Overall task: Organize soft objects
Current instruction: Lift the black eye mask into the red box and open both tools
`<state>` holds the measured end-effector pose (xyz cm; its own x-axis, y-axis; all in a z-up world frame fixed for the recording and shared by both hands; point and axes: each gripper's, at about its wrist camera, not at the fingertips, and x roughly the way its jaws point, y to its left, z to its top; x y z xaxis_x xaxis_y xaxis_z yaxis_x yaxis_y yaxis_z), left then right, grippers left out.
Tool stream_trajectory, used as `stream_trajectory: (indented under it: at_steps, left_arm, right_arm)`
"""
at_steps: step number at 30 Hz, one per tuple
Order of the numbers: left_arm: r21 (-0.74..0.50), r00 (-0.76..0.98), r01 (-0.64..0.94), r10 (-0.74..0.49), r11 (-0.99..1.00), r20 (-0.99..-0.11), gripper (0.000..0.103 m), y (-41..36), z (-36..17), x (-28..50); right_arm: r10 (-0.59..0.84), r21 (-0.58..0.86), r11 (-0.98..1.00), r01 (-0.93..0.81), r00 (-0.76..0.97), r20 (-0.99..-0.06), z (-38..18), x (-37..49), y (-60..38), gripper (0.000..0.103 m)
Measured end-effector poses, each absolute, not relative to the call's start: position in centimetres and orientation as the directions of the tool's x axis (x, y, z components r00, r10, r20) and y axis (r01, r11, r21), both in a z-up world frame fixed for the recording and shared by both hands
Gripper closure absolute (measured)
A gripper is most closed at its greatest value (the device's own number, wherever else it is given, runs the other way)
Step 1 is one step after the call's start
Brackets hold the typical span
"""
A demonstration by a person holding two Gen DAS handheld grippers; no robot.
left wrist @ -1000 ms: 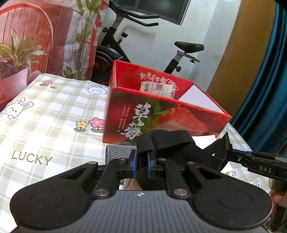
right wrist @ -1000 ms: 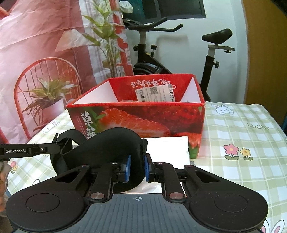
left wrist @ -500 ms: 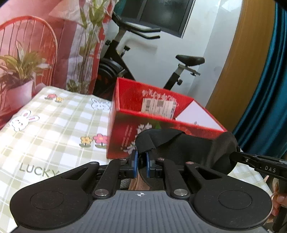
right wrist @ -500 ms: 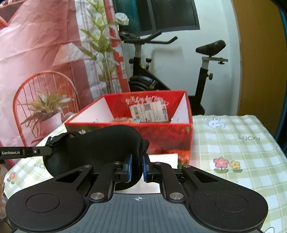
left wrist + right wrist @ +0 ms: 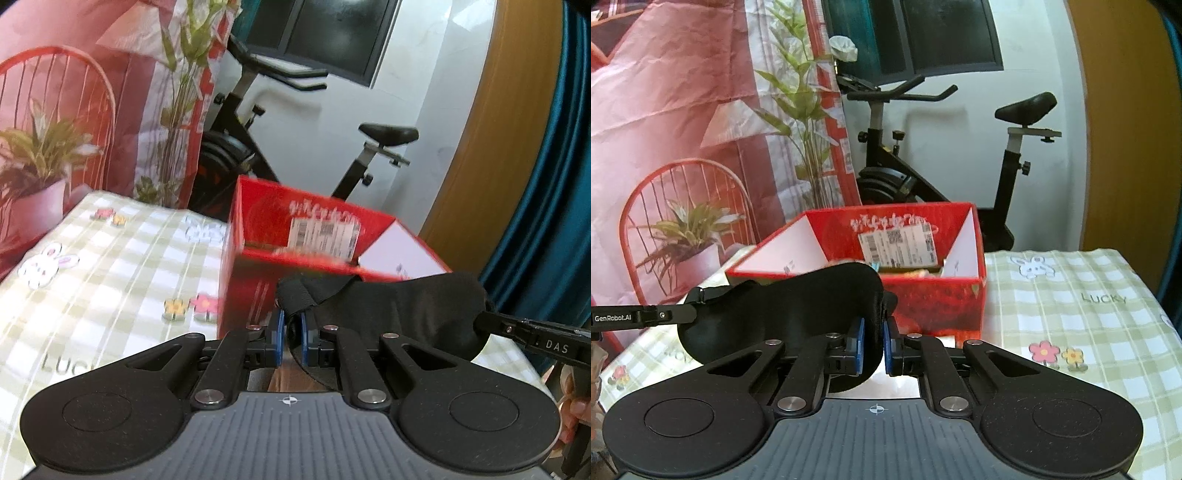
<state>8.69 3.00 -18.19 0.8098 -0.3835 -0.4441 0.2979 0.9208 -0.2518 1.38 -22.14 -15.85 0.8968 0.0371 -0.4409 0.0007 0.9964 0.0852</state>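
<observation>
While the left wrist view showed one black eye mask (image 5: 417,314) stretched in the air before one red box (image 5: 255,258), the left gripper (image 5: 291,336) was clamped on its strap end — the right gripper (image 5: 491,326) pinched the far end. From the right wrist, the right gripper (image 5: 871,347) gripped that same mask (image 5: 798,306) above the checked counter (image 5: 1071,317).

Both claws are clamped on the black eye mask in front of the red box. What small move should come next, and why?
Probably carry the black padded fabric eye mask forward over the open red strawberry-print cardboard box. The left claw and right claw pinch its opposite ends, it hangs clear of the checked tablecloth, short of the box's near rim.
</observation>
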Motion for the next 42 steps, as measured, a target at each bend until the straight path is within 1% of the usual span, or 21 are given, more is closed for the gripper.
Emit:
stream_trajectory:
  at_steps: [8,11,13,15,18,25,35,38,40,41,42]
  left_arm:
    - [-0.212,0.854,0.327,-0.384,0.921,-0.351,0.093,1.6,-13.4,12.2]
    - [-0.168,0.874,0.320,-0.359,0.932,-0.326,0.093,0.4,-12.1,14.3]
    - [-0.146,0.880,0.316,-0.347,0.938,-0.325,0.093,-0.2,-11.7,15.7]
    - [-0.133,0.878,0.312,-0.339,0.941,-0.339,0.093,-0.9,-11.6,17.4]
    - [-0.109,0.872,0.305,-0.323,0.946,-0.368,0.093,-1.9,-12.0,19.8]
    - [-0.119,0.828,0.302,-0.322,0.946,-0.459,0.093,-2.8,-13.4,25.0]
    - [-0.121,0.765,0.301,-0.315,0.946,-0.561,0.093,-2.8,-15.4,28.5]
    - [-0.131,0.753,0.295,-0.315,0.946,-0.578,0.092,-2.6,-15.6,28.8]
    - [-0.129,0.750,0.299,-0.317,0.945,-0.581,0.086,-2.6,-15.5,28.8]
    - [-0.126,0.750,0.302,-0.317,0.945,-0.581,0.077,-2.7,-15.4,28.7]
    - [-0.121,0.751,0.304,-0.316,0.945,-0.580,0.062,-2.8,-15.3,28.5]
  right_arm:
    - [0.040,0.042,0.999,-0.027,0.930,-0.366,-11.3,5.8,-23.2,0.094]
    - [0.027,0.003,1.000,-0.027,0.936,-0.352,-10.1,8.6,-23.5,0.094]
    - [0.020,-0.028,0.999,-0.033,0.935,-0.355,-9.9,10.7,-23.6,0.094]
    - [0.010,-0.059,0.998,-0.034,0.931,-0.366,-9.9,12.9,-23.7,0.094]
    - [0.008,-0.062,0.997,-0.035,0.918,-0.397,-10.3,16.0,-24.1,0.095]
    - [-0.007,-0.102,0.993,-0.050,0.870,-0.493,-11.6,21.9,-24.9,0.095]
    - [-0.029,-0.108,0.993,-0.043,0.810,-0.585,-13.8,25.9,-25.5,0.095]
    - [-0.039,-0.108,0.994,-0.032,0.805,-0.593,-14.2,26.0,-25.5,0.090]
    - [-0.043,-0.108,0.994,-0.027,0.803,-0.594,-14.4,25.8,-25.5,0.082]
    - [-0.045,-0.110,0.994,-0.026,0.803,-0.595,-14.4,25.8,-25.5,0.081]
    - [-0.046,-0.113,0.993,-0.027,0.802,-0.596,-14.5,25.6,-25.4,0.081]
